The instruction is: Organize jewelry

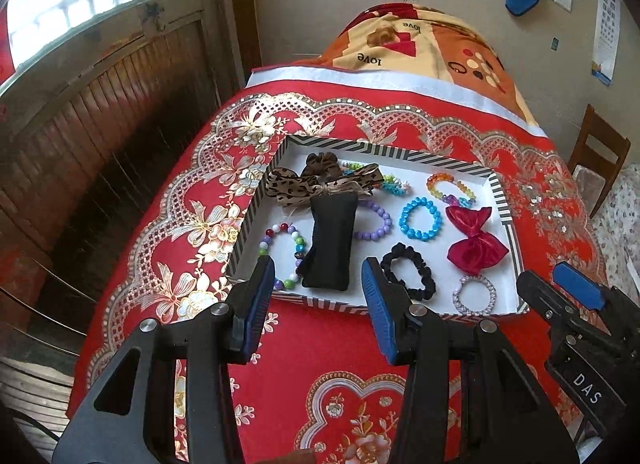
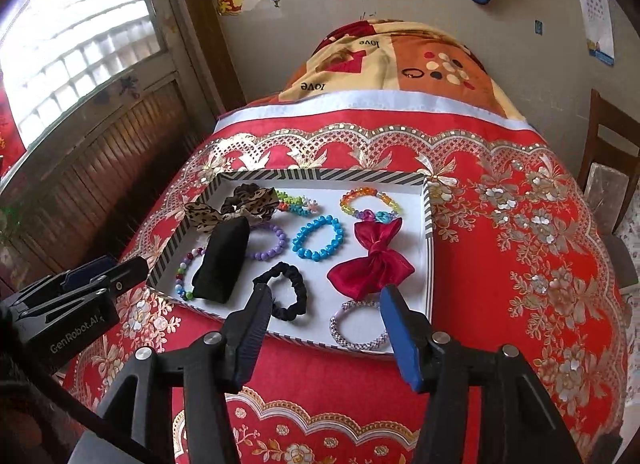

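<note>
Both tools are released and grasp nothing: the left tool (image 1: 318, 284) and the right tool (image 2: 324, 304) hang above the near edge of the shallow white tray with striped rim (image 2: 428, 256) on the red flowered table (image 2: 500, 223). Inside lie a black fabric scrunchie (image 2: 286, 290), a dark red satin bow (image 2: 372, 260), a blue bead bracelet (image 2: 318, 238).

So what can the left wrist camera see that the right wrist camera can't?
Only the left wrist view shows the right gripper from the side, with nothing in it. Only the right wrist view shows the left gripper from the side, also holding nothing. Both show the striped tray on the red tablecloth, holding the red bow, blue bracelet, black scrunchie and black pouch.
</note>
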Available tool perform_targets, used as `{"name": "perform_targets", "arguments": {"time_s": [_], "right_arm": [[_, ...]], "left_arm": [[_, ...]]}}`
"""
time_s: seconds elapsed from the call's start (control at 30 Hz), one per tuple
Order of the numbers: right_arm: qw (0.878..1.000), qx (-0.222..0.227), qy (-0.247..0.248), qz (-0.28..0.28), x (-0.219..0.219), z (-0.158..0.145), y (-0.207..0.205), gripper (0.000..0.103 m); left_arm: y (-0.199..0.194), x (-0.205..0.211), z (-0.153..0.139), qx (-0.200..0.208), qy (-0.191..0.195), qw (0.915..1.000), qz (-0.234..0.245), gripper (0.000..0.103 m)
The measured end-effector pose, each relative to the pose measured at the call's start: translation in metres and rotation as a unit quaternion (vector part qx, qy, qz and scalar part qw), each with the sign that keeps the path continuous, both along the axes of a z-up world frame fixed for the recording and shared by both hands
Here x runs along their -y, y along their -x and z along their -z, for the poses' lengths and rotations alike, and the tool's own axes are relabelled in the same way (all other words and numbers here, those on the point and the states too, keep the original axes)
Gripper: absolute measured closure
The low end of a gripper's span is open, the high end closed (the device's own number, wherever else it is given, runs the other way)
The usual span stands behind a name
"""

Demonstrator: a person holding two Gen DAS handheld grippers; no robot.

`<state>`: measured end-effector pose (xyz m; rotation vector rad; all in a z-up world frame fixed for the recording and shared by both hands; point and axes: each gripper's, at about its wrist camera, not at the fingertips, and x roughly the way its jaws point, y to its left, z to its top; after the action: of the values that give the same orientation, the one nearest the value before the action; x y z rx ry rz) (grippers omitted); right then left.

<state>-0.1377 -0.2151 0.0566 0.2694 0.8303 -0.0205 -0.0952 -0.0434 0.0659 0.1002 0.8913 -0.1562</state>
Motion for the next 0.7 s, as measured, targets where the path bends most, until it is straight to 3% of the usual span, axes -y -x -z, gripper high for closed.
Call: {"name": "perform_targets", "arguments": {"time_s": [0.7], "right_arm": [[1.0,0.0,0.002,-0.006,0.002,-0.004,0.014,0.046]], "left_arm": [[0.011,0.005,-0.006,0.007,-0.002,0.9999,0.008,0.058]]}}
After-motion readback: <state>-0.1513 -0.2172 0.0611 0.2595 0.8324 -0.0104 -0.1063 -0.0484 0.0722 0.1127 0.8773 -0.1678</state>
